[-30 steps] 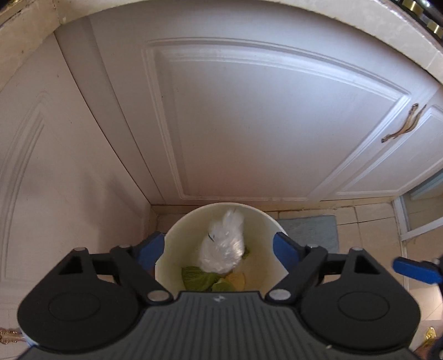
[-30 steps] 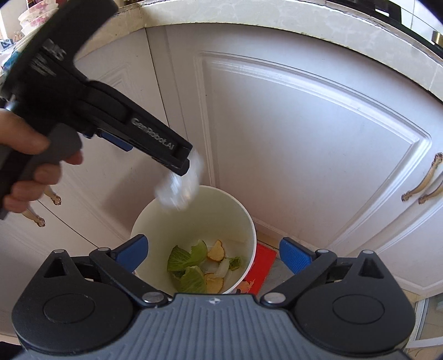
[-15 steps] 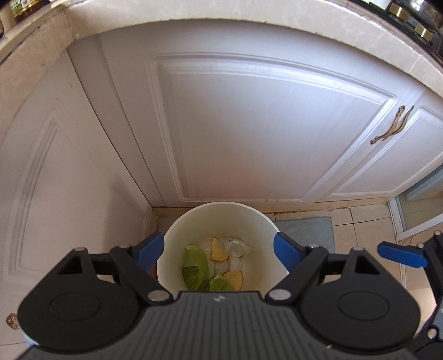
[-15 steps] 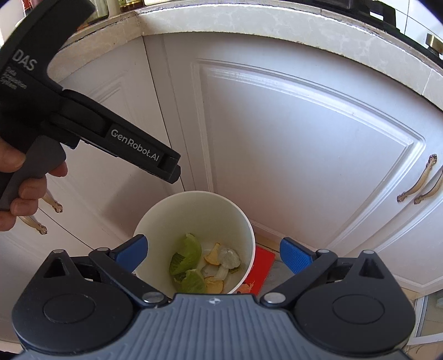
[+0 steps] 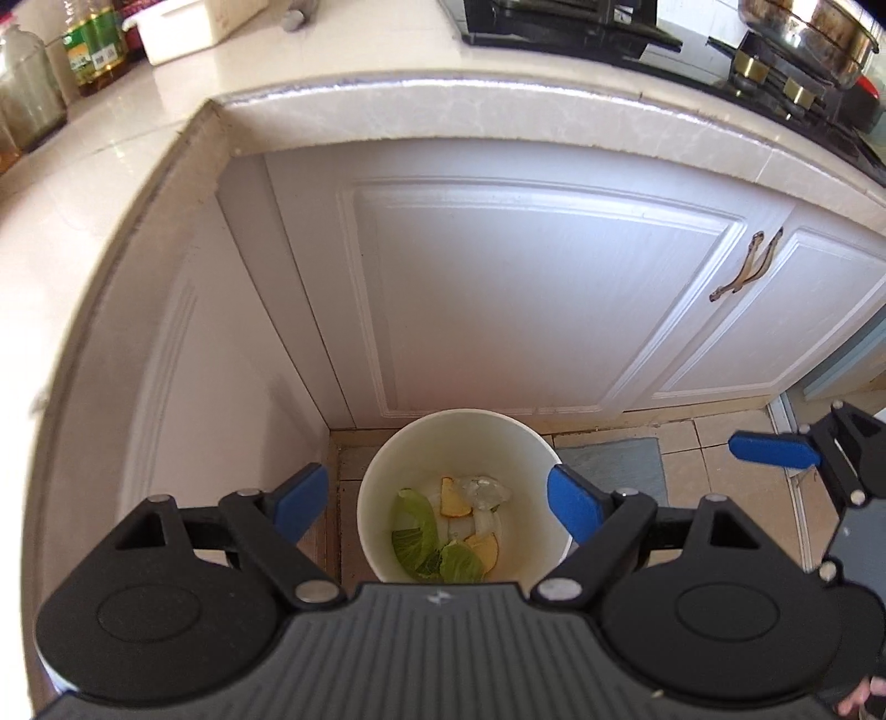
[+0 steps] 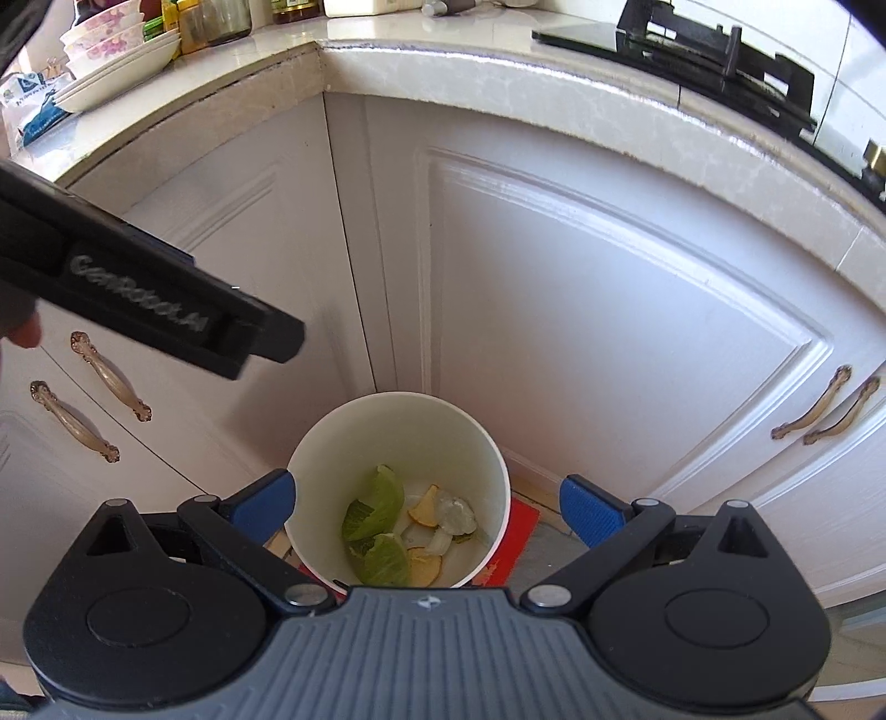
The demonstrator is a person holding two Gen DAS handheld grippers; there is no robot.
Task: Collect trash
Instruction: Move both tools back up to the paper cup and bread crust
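Left gripper (image 5: 437, 501) was high above the white bin (image 5: 387, 471), pointing steeply down; its blue pads stood wide apart with nothing between them. Right gripper (image 6: 423, 507) was likewise spread wide and empty, also angled down over the same bin.

The bin stood on the tiled floor (image 5: 714, 471) in the inside corner where two runs of white cabinet doors (image 5: 498, 299) met, close against the door bases. Inside it, at the bottom: green leaf pieces (image 5: 415, 526), yellow-orange peel slices (image 5: 484, 548), and a crumpled clear plastic wad (image 5: 484, 490) resting on top of the scraps near the far side. In the right wrist view the plastic wad lay between the peel pieces, just right of the leaves.

A red item (image 6: 520, 534) lay flat on the floor, partly under the bin's right edge; a grey mat (image 5: 620, 465) lay beside the bin on the tiles.

The left gripper's black body crossed the upper left of the right wrist view, with fingertips of the person's hand (image 6: 22, 332) at the frame edge. The surface (image 5: 111, 166) above carried bottles and a white container; a black stove (image 5: 581, 27) sat further along.
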